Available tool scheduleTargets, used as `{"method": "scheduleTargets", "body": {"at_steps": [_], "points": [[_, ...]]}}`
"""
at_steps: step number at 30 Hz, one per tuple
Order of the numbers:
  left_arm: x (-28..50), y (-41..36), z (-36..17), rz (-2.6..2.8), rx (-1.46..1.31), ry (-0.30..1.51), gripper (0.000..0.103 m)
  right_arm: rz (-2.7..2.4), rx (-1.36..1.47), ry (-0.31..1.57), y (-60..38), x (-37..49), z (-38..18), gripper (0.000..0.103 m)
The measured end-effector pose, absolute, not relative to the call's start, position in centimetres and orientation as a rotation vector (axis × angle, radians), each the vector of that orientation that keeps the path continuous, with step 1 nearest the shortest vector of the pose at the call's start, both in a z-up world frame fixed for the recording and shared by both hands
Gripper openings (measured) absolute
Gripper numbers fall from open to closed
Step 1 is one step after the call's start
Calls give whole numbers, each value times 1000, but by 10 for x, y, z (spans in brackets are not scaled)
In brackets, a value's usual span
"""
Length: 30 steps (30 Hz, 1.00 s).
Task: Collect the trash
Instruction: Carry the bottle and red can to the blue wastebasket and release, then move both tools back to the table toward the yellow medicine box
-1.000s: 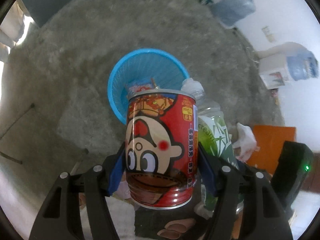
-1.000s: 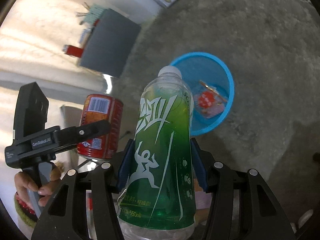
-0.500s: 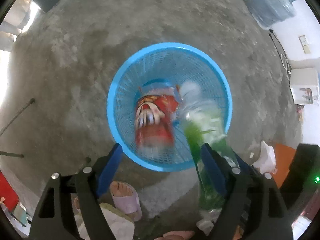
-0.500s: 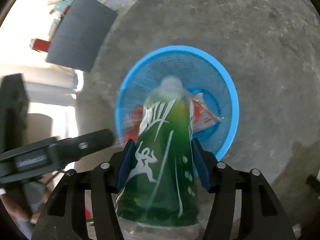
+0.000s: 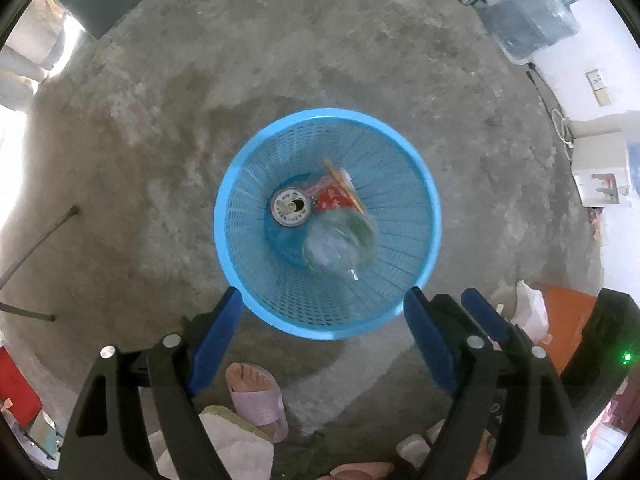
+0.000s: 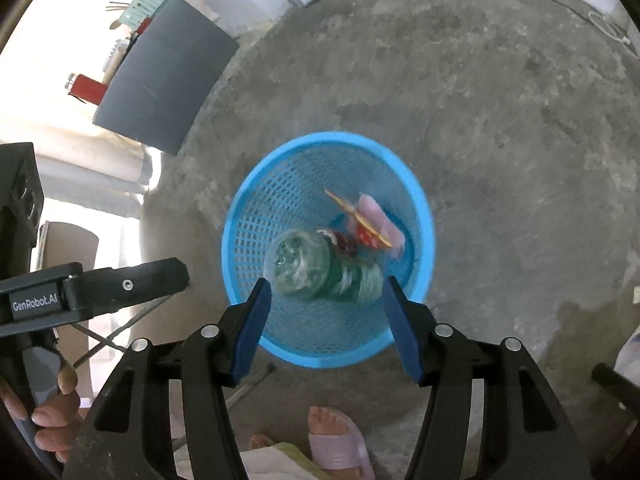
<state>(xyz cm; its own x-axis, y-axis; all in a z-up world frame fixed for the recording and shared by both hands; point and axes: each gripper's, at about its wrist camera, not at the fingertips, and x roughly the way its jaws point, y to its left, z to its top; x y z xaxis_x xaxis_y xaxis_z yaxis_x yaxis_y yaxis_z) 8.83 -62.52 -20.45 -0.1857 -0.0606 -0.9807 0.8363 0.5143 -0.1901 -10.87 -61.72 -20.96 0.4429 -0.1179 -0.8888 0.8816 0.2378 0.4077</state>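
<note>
Bottle (image 5: 340, 240) in the basket (image 5: 240, 184) — blurred, label unreadable

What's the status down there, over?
Left gripper open, right gripper open, both empty. Red drink can and green plastic bottle inside blue mesh basket. Nothing obstructing.

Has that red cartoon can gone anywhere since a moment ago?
Yes. It was clamped in the left gripper above the blue basket; now the red can stands inside the basket, and the gripper's jaws, just opened, are empty.
</note>
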Motion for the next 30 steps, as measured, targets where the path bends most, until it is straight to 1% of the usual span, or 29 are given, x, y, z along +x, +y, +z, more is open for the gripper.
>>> {"method": "scheduleTargets", "body": {"at_steps": [6,11,19,23,27,30], "points": [[85,-609,-165,-960,657,1518,80,-822,1092,828,-608,-115,-185,56],[87,-584,-123,-990,619,1477,80,-829,1077,790,-593,-124,-162,57],[95,-521,-57,-1058,527,1418,81,-826,1026,743,-554,-138,-118,62],[94,-477,-26,-1112,498,1358,84,-811,966,727,-530,-141,-91,68],[83,-417,8,-1201,457,1250,89,-795,864,716,-497,-140,-63,78],[69,-376,27,-1269,416,1173,92,-784,787,716,-470,-138,-44,83]]}}
